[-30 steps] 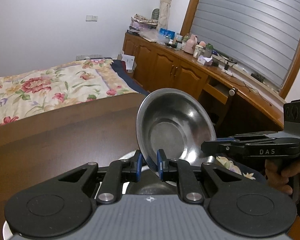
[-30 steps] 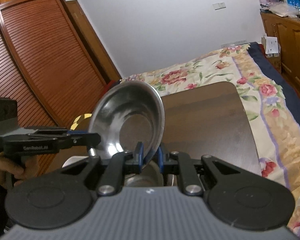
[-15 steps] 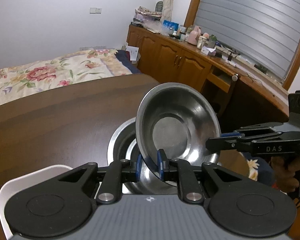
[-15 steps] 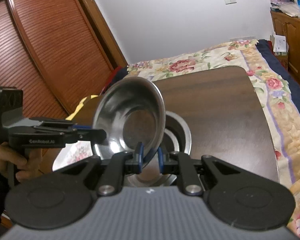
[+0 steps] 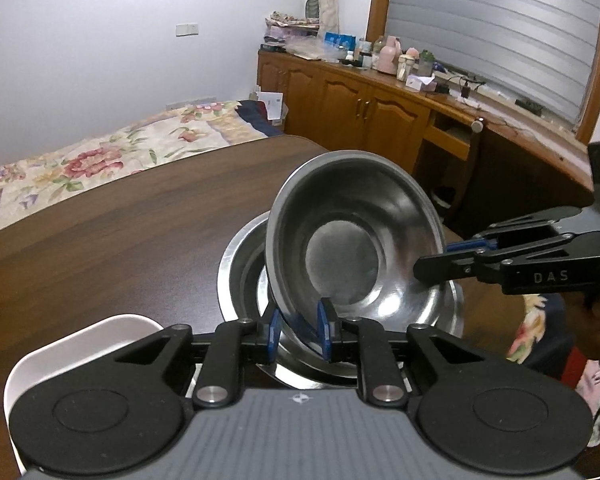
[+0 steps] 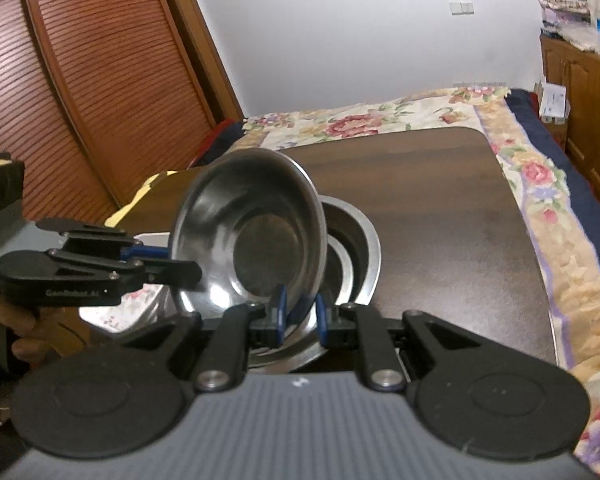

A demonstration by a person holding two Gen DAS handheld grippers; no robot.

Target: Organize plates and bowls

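Left wrist view: the left gripper [image 5: 299, 326] is sitting at lower centre, its jaws opening, with the bowl's [image 5: 354, 240] near rim between the blue pads. The left pad looks clear of the metal; I cannot tell whether the right one is touching. The bowl is tilting steeply in centre frame, over the stack [image 5: 240, 264] of steel bowls on the table [image 5: 100, 232]. From the right edge the right gripper [image 5: 440, 258] is pinching the bowl's right rim (firm grip). A white plate [image 5: 80, 344] is peeking in at lower left.

Right wrist view: the right gripper [image 6: 300, 314] at lower centre is clenching the rim; the bowl [image 6: 252, 236] is leaning left of centre over the stack [image 6: 360, 248].

Advice: let the left side go slowly, level the bowl over the stack's centre, then lower it until it is nesting before freeing the right side (a tilted drop risks clatter and jamming).
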